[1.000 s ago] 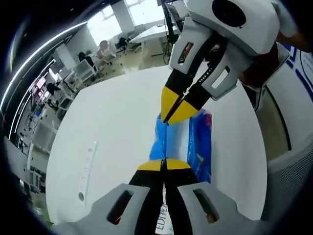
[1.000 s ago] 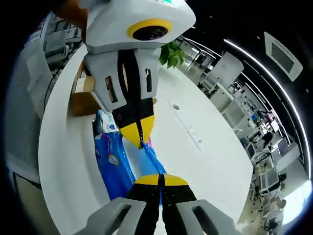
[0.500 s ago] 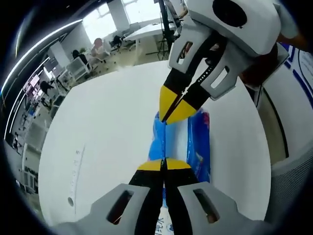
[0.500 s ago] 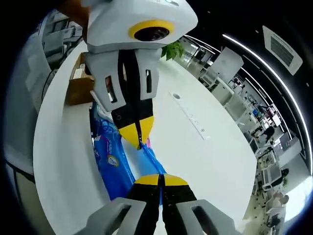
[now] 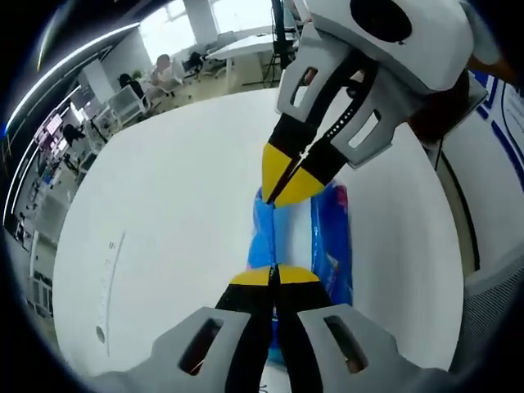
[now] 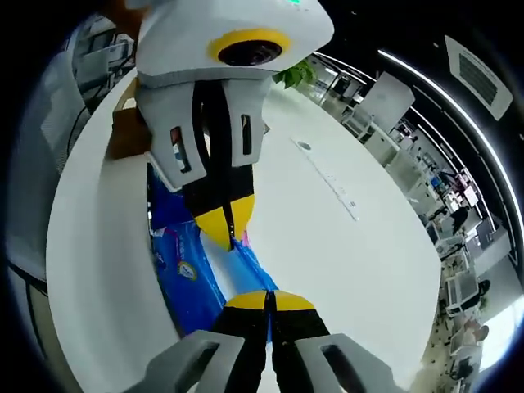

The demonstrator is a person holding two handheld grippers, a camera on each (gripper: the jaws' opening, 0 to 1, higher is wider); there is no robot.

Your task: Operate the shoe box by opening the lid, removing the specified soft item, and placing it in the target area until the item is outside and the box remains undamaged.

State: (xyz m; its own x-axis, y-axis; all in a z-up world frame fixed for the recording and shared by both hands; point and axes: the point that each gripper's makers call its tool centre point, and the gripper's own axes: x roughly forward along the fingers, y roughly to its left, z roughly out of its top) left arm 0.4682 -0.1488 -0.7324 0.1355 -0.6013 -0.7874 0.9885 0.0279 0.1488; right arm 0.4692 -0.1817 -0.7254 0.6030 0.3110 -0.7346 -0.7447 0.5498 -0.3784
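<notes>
**Both grippers pinch a blue soft pack over a white table**

The table (image 5: 180, 205) is round, white and mostly bare. In the left gripper view a long white power strip (image 5: 109, 278) lies flat on it, off to the left and well apart from the pack. Beyond the table's far edge there is an office with desks, chairs and seated people (image 5: 164, 70). In the right gripper view the same strip (image 6: 327, 176) runs along the table to the right, a green plant (image 6: 296, 75) stands at the far rim, and a brown box (image 6: 124, 131) sits at the upper left, partly hidden behind the left gripper's white body. Whether its lid is open cannot be told.

The pack (image 5: 332, 237) is a blue plastic package with a paler, clear strip down its middle and small printed marks. It is outside the box and stretched between the two grippers above the table. Its long axis runs straight away from each camera, from one gripper's tips to the other's.

In the left gripper view, the left gripper (image 5: 274, 274) has its yellow-tipped jaws pressed together on the near end of the pack. The right gripper (image 5: 284, 182) comes down from the upper right, its jaws closed to a point on the far end. Its body blocks the table behind it.

In the right gripper view the roles swap: the right gripper (image 6: 268, 299) nips the near end, the left gripper (image 6: 227, 228) bites the far end, and the pack (image 6: 192, 278) sags to the left between them.
</notes>
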